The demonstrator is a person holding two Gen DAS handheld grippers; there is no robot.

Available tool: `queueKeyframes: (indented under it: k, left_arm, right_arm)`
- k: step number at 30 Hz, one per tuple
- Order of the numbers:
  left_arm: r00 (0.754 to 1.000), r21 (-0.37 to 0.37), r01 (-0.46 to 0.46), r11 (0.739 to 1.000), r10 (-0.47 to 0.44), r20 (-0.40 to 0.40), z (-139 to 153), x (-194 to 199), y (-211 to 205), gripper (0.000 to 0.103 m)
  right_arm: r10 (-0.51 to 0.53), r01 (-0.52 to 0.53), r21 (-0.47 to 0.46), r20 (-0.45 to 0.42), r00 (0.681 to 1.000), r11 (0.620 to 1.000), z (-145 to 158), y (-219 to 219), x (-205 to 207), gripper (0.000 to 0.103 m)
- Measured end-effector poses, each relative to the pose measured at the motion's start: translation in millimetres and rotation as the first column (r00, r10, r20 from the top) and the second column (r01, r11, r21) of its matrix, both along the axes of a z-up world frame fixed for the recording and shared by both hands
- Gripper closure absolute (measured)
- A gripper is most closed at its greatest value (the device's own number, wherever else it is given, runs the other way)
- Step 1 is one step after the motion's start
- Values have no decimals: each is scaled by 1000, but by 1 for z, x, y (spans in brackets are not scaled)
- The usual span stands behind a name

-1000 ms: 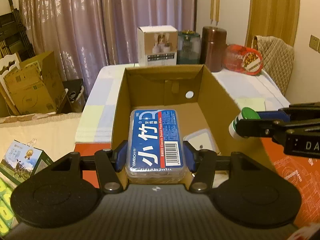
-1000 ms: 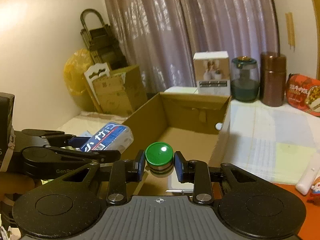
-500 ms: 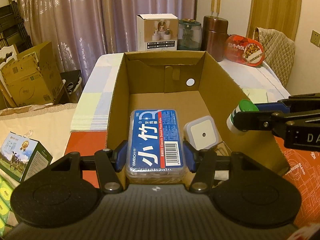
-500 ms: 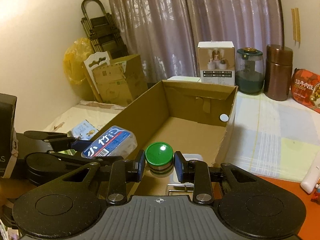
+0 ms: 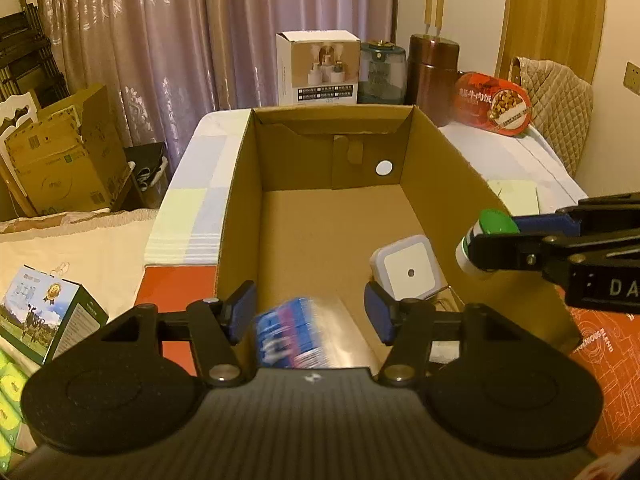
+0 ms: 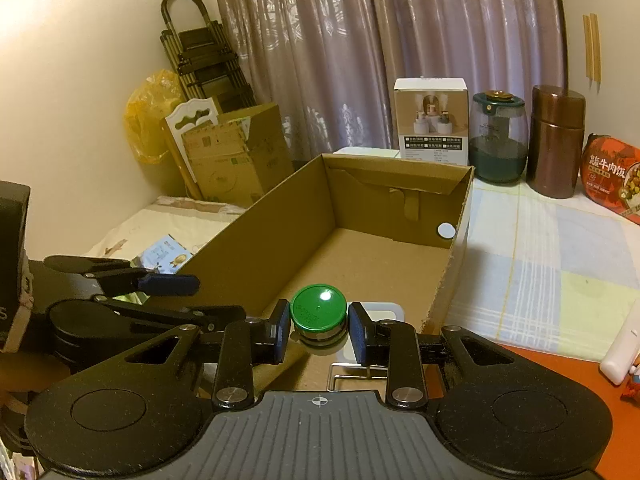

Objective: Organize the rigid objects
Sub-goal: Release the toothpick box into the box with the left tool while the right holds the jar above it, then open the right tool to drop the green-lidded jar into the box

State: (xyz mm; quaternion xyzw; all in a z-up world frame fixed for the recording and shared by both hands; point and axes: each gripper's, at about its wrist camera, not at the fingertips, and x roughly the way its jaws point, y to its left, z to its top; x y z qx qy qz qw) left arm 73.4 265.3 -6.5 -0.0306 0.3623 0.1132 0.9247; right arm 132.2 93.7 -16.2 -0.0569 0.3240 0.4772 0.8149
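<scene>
One box (image 5: pixel 240 184). Inside: one white cube (image 5: pixel 408 266), one blurred blue pack (image 5: pixel 294 330). Left gripper (image 5: pixel 310 314) opening, pack between jaws, untouched. Right gripper (image 6: pixel 319 330) clamps one green-capped bottle (image 6: pixel 318 307) over box's near end.

Left hand-held gripper (image 5: pixel 310 316) jaws opening, nothing gripped; right hand-held gripper (image 6: pixel 319 330) clamped, both angled downward.

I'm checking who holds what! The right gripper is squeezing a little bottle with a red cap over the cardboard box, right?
Almost. The cap is green, not red. The right wrist view shows the right gripper shut on the green-capped bottle, held over the near end of the cardboard box. The rest of what you said is right.
</scene>
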Motion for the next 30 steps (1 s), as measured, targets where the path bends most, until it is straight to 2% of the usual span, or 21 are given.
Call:
queueKeyframes:
  k: [24, 26, 27, 28, 30]
  left_arm:
    - [1000, 7, -5, 1000, 4, 20, 3, -8, 0, 49]
    - [1000, 12, -5, 1000, 4, 22, 3, -8, 0, 49]
    - [1000, 11, -5, 1000, 5, 24, 3, -8, 1, 49]
    - [1000, 11, -6, 1000, 6, 25, 4, -8, 1, 49]
    - [1000, 11, -7, 1000, 7, 27, 4, -8, 1, 49]
  right_arm:
    - [-4, 4, 20, -9, 1000, 1000, -2, 0, 1, 75]
    - [-17, 17, 33, 2, 1000, 999, 1, -2, 2, 73]
    - [-22, 22, 39, 5, 1000, 999, 2, -3, 2, 68]
    - [-28, 28, 46, 4, 1000, 999, 3, -4, 3, 58]
    - [-44, 44, 66, -1, 999, 997, 4, -8, 4, 51]
